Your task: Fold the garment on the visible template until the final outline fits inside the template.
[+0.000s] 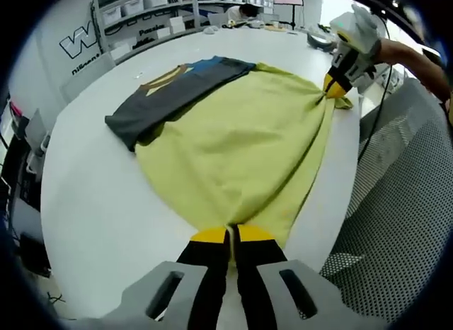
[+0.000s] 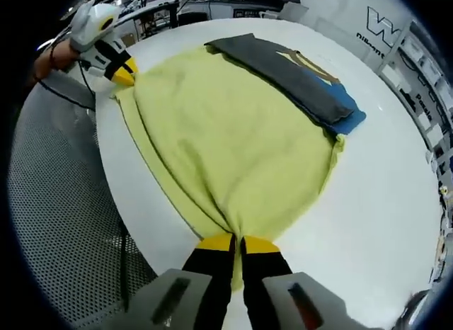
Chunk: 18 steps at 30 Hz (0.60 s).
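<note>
Left gripper [image 1: 231,234]: jaws pressed together, pinching the near edge of the yellow garment [image 1: 241,142], cloth bunched at the tips.
Right gripper [image 2: 237,239]: jaws clamped too, gripping another bunched edge of the same garment [image 2: 226,132]; it also shows in the left gripper view [image 1: 335,86].
Garment: spread flat on the white table [image 1: 99,202], stretched between both grippers, long axis running from one pinch to the other.
Dark folded garment [image 1: 170,93]: lies along the yellow one's far side, overlapping it.
Blue piece [image 2: 350,107]: peeks out beneath the dark one.
Template: cannot tell.

White table [image 1: 99,202], mesh flooring [image 2: 56,202], shelves of bins [image 1: 134,8] behind
</note>
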{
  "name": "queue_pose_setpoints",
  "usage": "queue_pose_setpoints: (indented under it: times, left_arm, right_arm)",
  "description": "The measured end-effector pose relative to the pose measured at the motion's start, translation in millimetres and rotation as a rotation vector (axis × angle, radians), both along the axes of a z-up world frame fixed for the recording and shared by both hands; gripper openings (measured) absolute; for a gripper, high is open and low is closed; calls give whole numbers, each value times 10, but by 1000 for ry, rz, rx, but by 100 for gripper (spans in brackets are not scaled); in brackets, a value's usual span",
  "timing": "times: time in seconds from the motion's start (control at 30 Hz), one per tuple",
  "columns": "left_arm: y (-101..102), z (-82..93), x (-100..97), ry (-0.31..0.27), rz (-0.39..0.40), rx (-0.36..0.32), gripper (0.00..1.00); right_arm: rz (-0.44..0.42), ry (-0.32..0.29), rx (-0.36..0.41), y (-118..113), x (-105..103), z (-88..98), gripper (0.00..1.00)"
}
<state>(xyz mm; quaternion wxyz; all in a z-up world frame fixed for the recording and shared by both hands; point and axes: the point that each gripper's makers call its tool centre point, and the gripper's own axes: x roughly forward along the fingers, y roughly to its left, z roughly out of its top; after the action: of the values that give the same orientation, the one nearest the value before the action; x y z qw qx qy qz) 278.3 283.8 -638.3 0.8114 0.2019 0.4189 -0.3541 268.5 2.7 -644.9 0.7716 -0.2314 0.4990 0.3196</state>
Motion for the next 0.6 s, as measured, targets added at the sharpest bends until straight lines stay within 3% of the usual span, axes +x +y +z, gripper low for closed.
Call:
queue_pose_setpoints:
  times: [0.03, 0.07, 0.1, 0.17, 0.27, 0.37, 0.47, 0.53, 0.6]
  left_arm:
    - [-1, 1, -12, 20, 14, -10, 0]
    - [-1, -4, -64, 72, 37, -25, 0]
    - [-10, -4, -87, 86, 24, -29, 0]
    - [-3, 4, -96, 74, 1, -18, 0]
    - [46, 1, -164, 100, -7, 12, 0]
    - [105, -4, -220, 137, 0, 31, 0]
    - [138, 18, -322, 205, 18, 34, 0]
    - [129, 29, -406, 259, 22, 22, 0]
    - [135, 34, -449, 273, 2, 30, 0]
  right_arm:
    - [-20, 12, 20, -5, 3, 2, 0]
    - [3, 10, 15, -18, 7, 5, 0]
    - [60, 8, 14, 3, -8, 4, 0]
    - [39, 32, 23, 2, -30, 7, 0]
    - [38, 75, 54, 66, -114, 56, 0]
    - [72, 132, 82, 130, -242, 106, 0]
    - [171, 218, 63, 144, -432, 135, 0]
    - [161, 266, 53, 145, -512, 158, 0]
    - [173, 300, 54, 154, -567, 177, 0]
